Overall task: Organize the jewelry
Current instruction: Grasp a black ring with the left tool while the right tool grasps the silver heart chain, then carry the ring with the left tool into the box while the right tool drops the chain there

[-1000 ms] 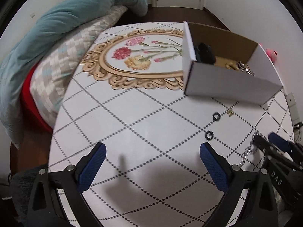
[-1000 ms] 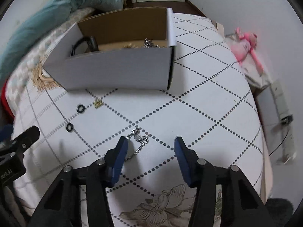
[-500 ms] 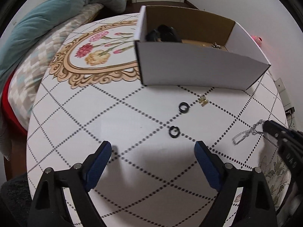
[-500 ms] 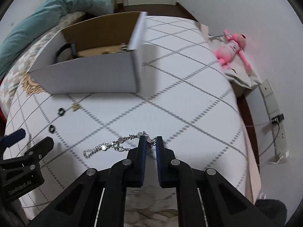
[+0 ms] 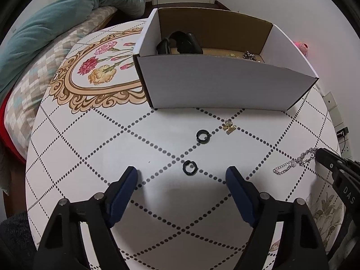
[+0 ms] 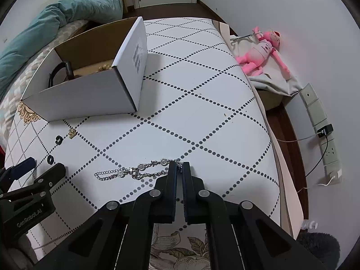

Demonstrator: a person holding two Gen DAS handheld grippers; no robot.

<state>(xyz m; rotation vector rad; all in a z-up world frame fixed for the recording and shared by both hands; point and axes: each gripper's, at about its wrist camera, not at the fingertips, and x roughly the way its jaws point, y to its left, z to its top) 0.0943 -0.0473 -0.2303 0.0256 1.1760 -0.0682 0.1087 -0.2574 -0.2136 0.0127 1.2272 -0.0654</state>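
**Silver chain pinched, box waiting**

Silver links are trailing from our right tongs point(image 6: 179, 166), which are clenched on one end of the chain point(image 6: 132, 171); the rest of it is lying slack on the tabletop point(image 6: 202, 112), stretched toward our left. Our left tongs point(image 5: 181, 175) are hanging released, jaws wide apart, holding nothing, just above the nearer black ring point(image 5: 189, 167). A second black ring point(image 5: 202, 136) and a small gold charm point(image 5: 229, 127) are sitting farther on, near the front wall of the cardboard box point(image 5: 225, 85).

We are judging this as the pickup step for the chain, with the carry to the box still to come. That box is already holding a dark strap-like item point(image 5: 180, 42) and some metal pieces we cannot make out clearly. Next we are needing a lift high enough that the dangling tail is clearing the box's front wall before we are letting go inside.

Room looks generous: the stretch of tabletop between chain and box is bare along the right side. We are watching the tabletop's right edge, which is close beside the right tongs, with a pink toy point(image 6: 263, 51) and a power strip point(image 6: 324, 135) down beyond it. The swinging tail could also snag the rings.
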